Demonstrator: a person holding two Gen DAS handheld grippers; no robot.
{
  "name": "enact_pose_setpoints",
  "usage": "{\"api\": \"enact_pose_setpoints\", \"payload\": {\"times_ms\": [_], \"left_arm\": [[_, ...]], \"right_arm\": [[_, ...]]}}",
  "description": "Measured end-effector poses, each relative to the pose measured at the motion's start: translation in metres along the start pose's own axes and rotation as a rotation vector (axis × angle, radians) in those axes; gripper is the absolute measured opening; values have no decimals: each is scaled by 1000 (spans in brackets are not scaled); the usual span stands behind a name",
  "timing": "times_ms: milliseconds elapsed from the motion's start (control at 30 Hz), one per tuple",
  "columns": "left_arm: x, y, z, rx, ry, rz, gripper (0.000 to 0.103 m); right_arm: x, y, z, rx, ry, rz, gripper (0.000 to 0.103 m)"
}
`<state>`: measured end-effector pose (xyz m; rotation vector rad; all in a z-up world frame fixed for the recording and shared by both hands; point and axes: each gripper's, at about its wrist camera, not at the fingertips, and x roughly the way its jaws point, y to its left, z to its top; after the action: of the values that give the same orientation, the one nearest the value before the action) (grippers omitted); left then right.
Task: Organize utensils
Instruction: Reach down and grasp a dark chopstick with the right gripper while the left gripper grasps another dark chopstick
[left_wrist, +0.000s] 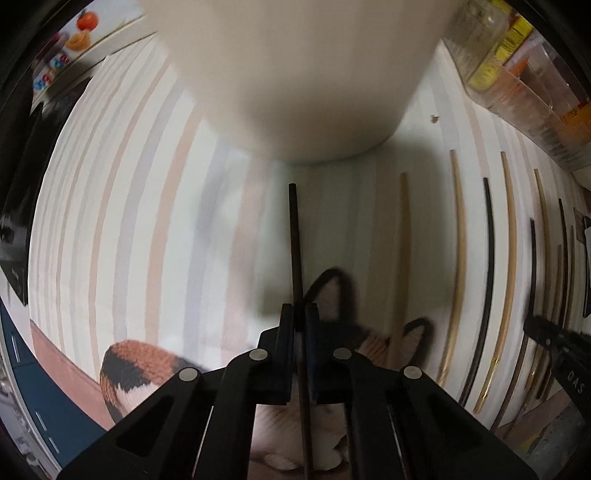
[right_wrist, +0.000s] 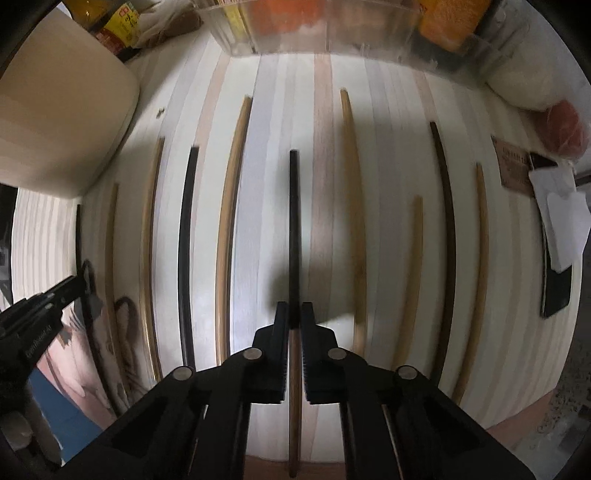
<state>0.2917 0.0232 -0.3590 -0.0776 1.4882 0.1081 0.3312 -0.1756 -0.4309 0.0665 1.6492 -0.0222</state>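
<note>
In the left wrist view my left gripper (left_wrist: 300, 314) points down and is shut on a dark chopstick (left_wrist: 294, 236). The chopstick lies on the striped cloth (left_wrist: 129, 221) just below a cream holder (left_wrist: 295, 74). More tan and black chopsticks (left_wrist: 458, 240) lie in a row to its right, and my right gripper (left_wrist: 550, 343) shows at the far right. In the right wrist view my right gripper (right_wrist: 294, 314) is shut on a chopstick with a black tip (right_wrist: 294, 221) in the middle of several others (right_wrist: 229, 203). The cream holder (right_wrist: 62, 122) stands at the upper left, and the left gripper (right_wrist: 44, 310) reaches in from the left.
A clear bin of packets (right_wrist: 314, 29) and a yellow-labelled bottle (right_wrist: 118, 26) line the far edge. A white bag (right_wrist: 517, 77), a card (right_wrist: 513, 166) and a black object under paper (right_wrist: 557, 258) sit at the right. A cat-print mat (left_wrist: 136, 373) lies at the near edge.
</note>
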Motion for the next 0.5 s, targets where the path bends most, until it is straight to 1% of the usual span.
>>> {"api": "enact_pose_setpoints", "payload": {"times_ms": [100,200,267,367,433,500], "left_arm": [[2,23,-17,-18,22,-23,3],[4,43,-34,-29,43,-51,3],[6,55,-45,-19,37,-65,3],[7,63,-54,12,38,-67,5],[12,55,-55,40,34,-57,6],[11,50,-59,60,28,-46,6]], "right_arm": [[3,-1,-18,24,56,21,6],[5,-1,-32,50,81,35,6],[4,-1,-37,67,88,36,6],[5,0,-35,82,104,29,6],[-1,-5,-35,72,133,15,6],[4,0,-27,54,159,-3,6]]}}
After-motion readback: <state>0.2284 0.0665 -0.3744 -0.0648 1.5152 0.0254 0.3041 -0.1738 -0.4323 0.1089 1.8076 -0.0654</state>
